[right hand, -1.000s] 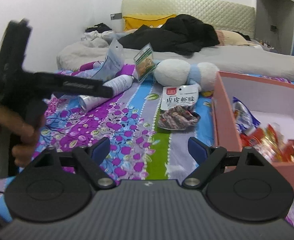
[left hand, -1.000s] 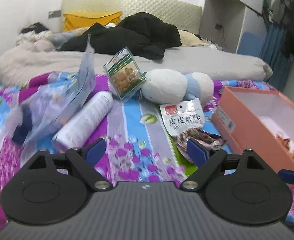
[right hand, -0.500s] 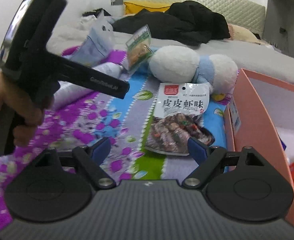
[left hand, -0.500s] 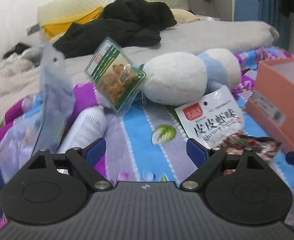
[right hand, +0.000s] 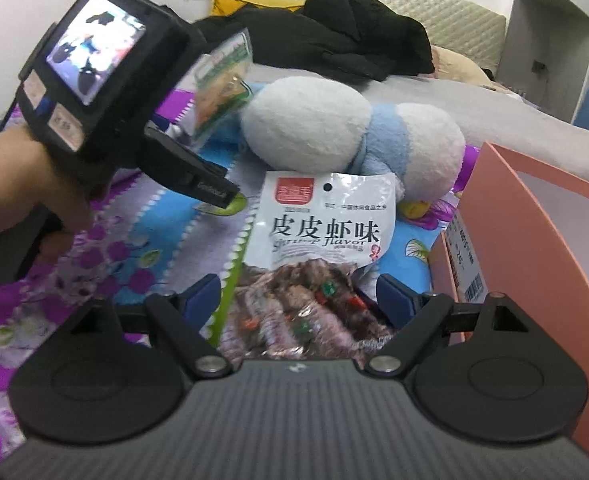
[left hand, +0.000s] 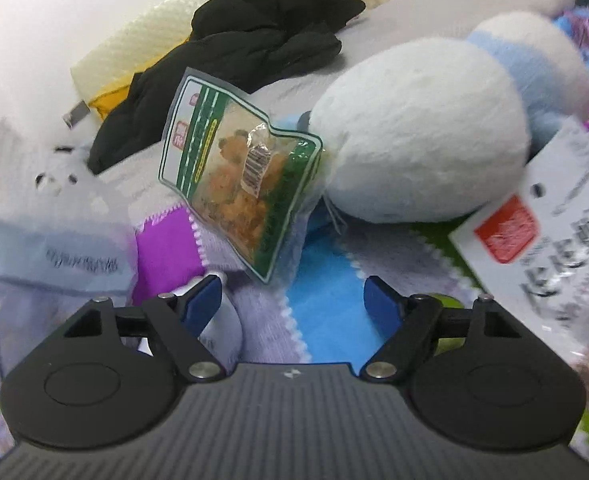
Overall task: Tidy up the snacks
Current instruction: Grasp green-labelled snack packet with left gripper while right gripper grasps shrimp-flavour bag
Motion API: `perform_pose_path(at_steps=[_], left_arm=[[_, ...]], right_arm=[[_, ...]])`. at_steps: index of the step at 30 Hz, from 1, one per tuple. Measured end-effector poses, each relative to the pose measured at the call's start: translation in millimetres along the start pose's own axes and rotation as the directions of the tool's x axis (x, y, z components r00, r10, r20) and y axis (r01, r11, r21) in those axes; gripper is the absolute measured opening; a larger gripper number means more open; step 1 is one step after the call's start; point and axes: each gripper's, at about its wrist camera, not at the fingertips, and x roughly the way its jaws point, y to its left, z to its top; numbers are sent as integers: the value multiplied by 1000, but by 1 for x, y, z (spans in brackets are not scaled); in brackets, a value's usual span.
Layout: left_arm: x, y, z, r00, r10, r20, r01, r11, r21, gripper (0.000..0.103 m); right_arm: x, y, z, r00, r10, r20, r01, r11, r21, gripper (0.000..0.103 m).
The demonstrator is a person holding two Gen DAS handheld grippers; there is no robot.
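We took the plush toy [left hand: 422, 136] on the patterned bedspread [left hand: 318, 304] as our landmark. Against its left side leaned the green-edged snack packet [left hand: 238, 184], standing tilted on one corner. In front of the toy, touching its underside, lay the shrimp-flavour snack bag [right hand: 326, 232], flat on the cover. To the toy's right stood the pink box [right hand: 526, 240], its near wall just beside the bag. Left of the toy and the green packet we saw a pale translucent bag [left hand: 54, 248], blurred.

Our left gripper [left hand: 292, 300] was released, its jaws having just been closing a little, with only bedspread between them and the green packet just beyond the tips. Our right gripper [right hand: 298, 296] was also released, spread wide, with the lower end of the shrimp bag lying between its fingers, the pads not pressing it. The hand [right hand: 34, 184] carrying the left gripper showed at the toy's far left.
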Motion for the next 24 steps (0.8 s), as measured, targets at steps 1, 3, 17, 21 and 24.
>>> perform_pose_path(at_steps=[1,3,17,21,24], left_arm=[[4,-1,1,1000,10,3,-10,1000,22,80],[11,0,4,999,33,16,-33,999,29,78],[32,19,10,999,41,30,-42,999,28,27],[15,27,9,999,29,32,-29,999,20,22],[-2,29,8,1000,7,27,-7,1000,10,16]], right_arm=[[4,1,0,1000,-1,-10,1,1000,-9,86],[15,4,0,998,20,-51,-23,999,-45,87],[32,-2,5,987,98,-125,-106,992,-61,79],[26,-1,10,988,88,-131,-101,990,-97,57],[16,-2,10,986,100,-136,-115,988,-105,49]])
